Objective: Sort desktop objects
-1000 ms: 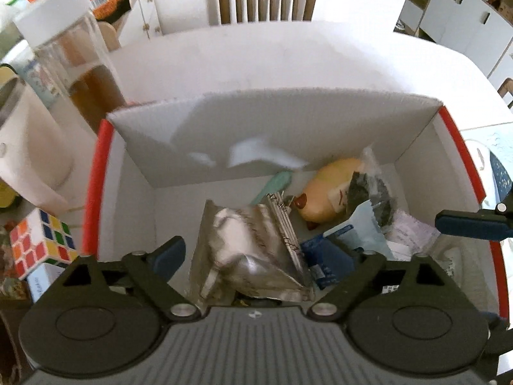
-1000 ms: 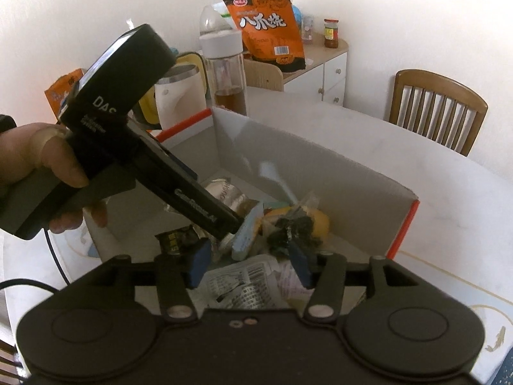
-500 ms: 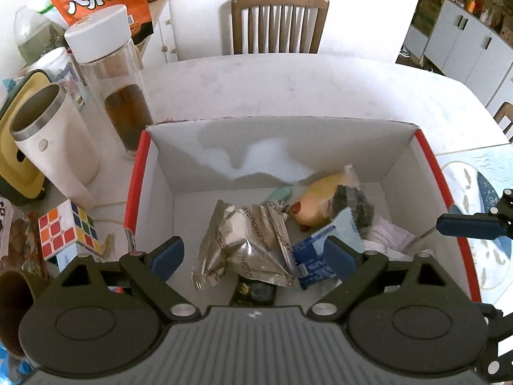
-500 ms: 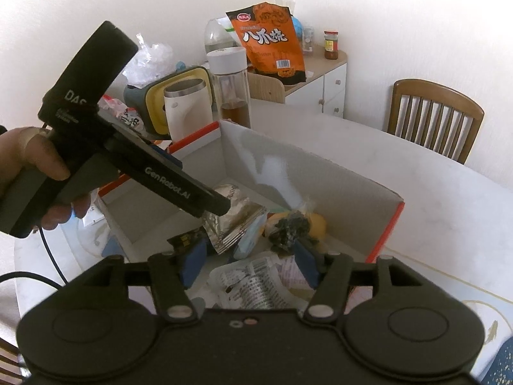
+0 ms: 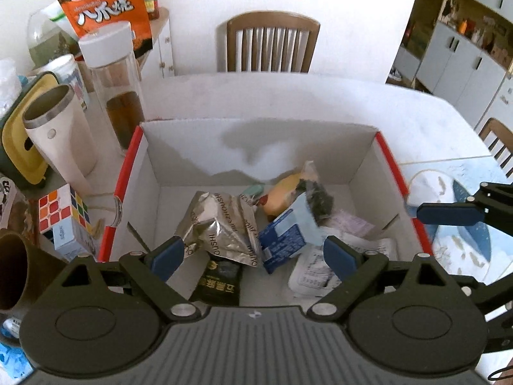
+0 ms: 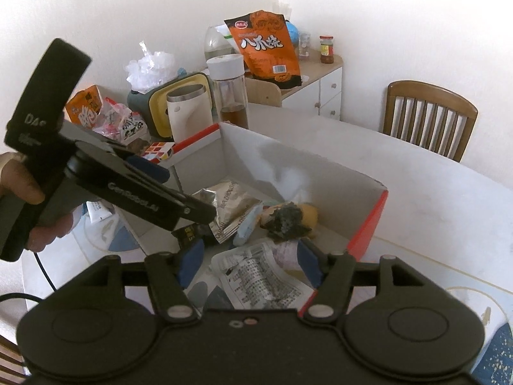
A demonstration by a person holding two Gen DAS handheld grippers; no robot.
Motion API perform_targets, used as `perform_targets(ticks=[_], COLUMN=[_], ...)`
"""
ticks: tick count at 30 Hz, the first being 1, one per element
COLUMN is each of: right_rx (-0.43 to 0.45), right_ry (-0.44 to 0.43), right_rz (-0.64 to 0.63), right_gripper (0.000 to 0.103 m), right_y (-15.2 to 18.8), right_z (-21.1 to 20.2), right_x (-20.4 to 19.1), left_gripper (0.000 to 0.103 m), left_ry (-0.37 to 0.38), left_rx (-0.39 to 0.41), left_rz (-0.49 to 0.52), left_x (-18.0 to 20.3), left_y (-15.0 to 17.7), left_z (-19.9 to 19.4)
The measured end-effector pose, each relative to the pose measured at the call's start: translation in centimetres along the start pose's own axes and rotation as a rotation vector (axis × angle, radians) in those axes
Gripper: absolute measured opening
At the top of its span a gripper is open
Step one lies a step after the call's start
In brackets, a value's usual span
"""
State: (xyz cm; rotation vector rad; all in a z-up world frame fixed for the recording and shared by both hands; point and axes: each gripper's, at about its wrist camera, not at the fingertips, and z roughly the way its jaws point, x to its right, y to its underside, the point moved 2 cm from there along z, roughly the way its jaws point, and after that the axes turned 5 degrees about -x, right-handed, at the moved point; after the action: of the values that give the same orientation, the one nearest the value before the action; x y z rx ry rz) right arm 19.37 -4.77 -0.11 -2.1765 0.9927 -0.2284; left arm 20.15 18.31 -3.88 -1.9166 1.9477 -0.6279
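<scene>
White walls enclose the room, and a white counter (image 5: 288, 96) carries one open cardboard box (image 5: 256, 147) with red edges, taken here as the landmark.

Contents of the box, counted: one crumpled silver foil pouch (image 5: 221, 221) near its middle; one small black packet (image 5: 219, 284) at the near wall, partly under the pouch; one blue carton (image 5: 285, 237) just right of the pouch; one yellow item in clear wrap (image 5: 285, 189) toward the far wall, with a dark clump (image 5: 317, 199) against it; one white printed sachet (image 5: 315, 272) at the near right. A pale green piece (image 5: 253, 189) shows behind the pouch; what it is cannot be told.

Left of the box stand one clear bottle with a white cap (image 5: 112, 83), holding brown liquid, one white steel-rimmed mug (image 5: 57, 131), one yellow and green container (image 5: 19, 138), and one colour cube (image 5: 61, 208) on a small light carton. Behind the bottle leans one orange snack bag (image 5: 109, 9). One wooden chair (image 5: 267, 45) stands beyond the box at the far side of the counter; part of a second shows at the right edge.

Left hand-held gripper (image 5: 253, 256): above the near wall of the box, jaws wide, nothing between the pads. In the right wrist view a hand (image 6: 22, 189) grips its handle.

Right hand-held gripper (image 6: 248, 263): above the right near corner of the box, jaws moderately wide and just opened further, nothing pressed between them; the sachet lies below.
</scene>
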Motion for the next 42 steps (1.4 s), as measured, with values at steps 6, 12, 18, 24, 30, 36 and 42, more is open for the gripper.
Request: perform_targets(ticks=[6, 12, 18, 24, 30, 36, 42], right_rx=[0.017, 0.045, 0.07, 0.101, 0.11, 0.118, 0.117], right_ry=[0.022, 0.03, 0.033, 0.041, 0.044, 0.051, 0.05], right_rz=[0.008, 0.03, 0.037, 0.033, 0.028, 0.049, 0.061], right_gripper=[0.068, 0.07, 0.074, 0.081, 0.083, 0.083, 0.083], right_y=[0.8, 1.4, 1.9, 2.3, 3.2, 4.1, 4.7], right_z=[-1.3, -2.9, -4.5, -5.9, -7.1, -7.9, -8.2], right_x=[0.6, 1.3, 1.5, 1.2, 1.0, 0.9, 1.0], left_gripper=[0.094, 0.094, 0.099, 0.103, 0.103, 0.103, 0.103], left_ry=[0.004, 0.026, 0.032, 0.047, 0.034, 0.068, 0.071], left_rx=[0.059, 0.083, 0.102, 0.108, 0.107, 0.15, 0.173], left_rz=[-0.013, -0.032, -0.025, -0.046, -0.014, -0.02, 0.003], left_x=[0.9, 1.8, 2.7, 2.9, 3.9, 4.3, 5.1], left_y=[0.9, 1.7, 2.6, 3.6, 4.9, 6.2, 6.9], left_z=[-1.7, -2.6, -3.3, -3.5, -4.2, -5.6, -6.2])
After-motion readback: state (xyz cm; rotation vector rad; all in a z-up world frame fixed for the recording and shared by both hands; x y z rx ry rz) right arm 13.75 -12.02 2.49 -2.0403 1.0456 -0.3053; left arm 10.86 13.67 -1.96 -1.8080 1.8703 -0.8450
